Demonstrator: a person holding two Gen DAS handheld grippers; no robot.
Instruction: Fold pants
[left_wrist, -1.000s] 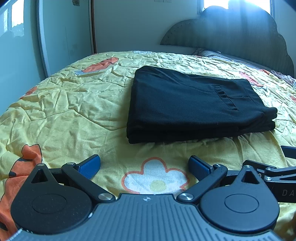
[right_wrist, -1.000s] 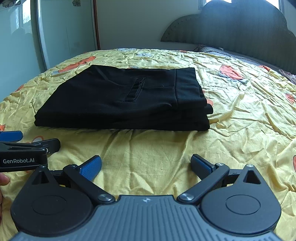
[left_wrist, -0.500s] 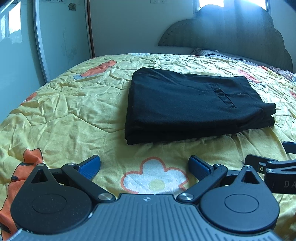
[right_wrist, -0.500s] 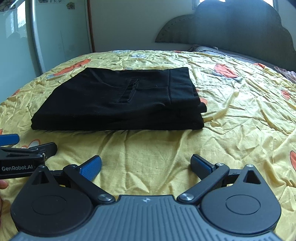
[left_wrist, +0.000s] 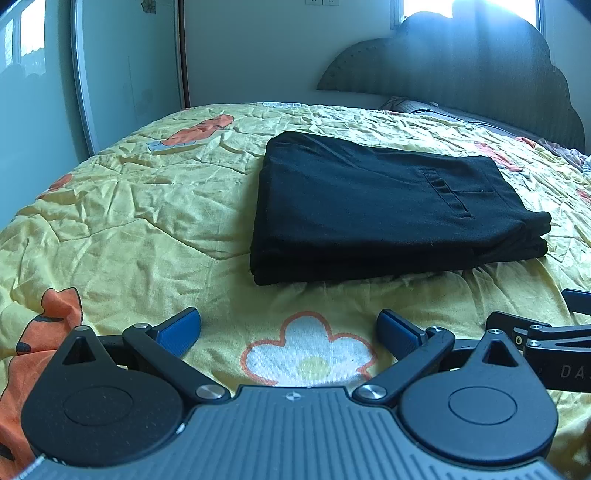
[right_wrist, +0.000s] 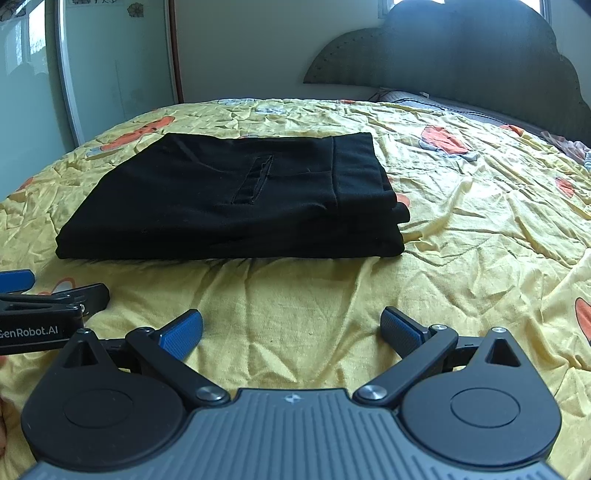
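Note:
Black pants (left_wrist: 373, 206) lie folded into a flat rectangular stack on the yellow bedspread, a back pocket facing up; the right wrist view shows the pants (right_wrist: 236, 199) from the other corner. My left gripper (left_wrist: 288, 330) hovers open over a white flower print, well short of the stack's near edge, nothing between its blue pads. My right gripper (right_wrist: 291, 328) is open too, empty, above bare quilt in front of the stack. Each gripper's side shows at the edge of the other's view.
The yellow quilt (left_wrist: 140, 206) with orange prints is wrinkled all over. A dark scalloped headboard (right_wrist: 461, 66) and pillows stand at the far right end. A mirrored wardrobe door (left_wrist: 122, 74) rises past the bed's left edge.
Both grippers have pulled back and tilted slightly, so the stack sits a little farther off and lower in view. The pants have not moved.

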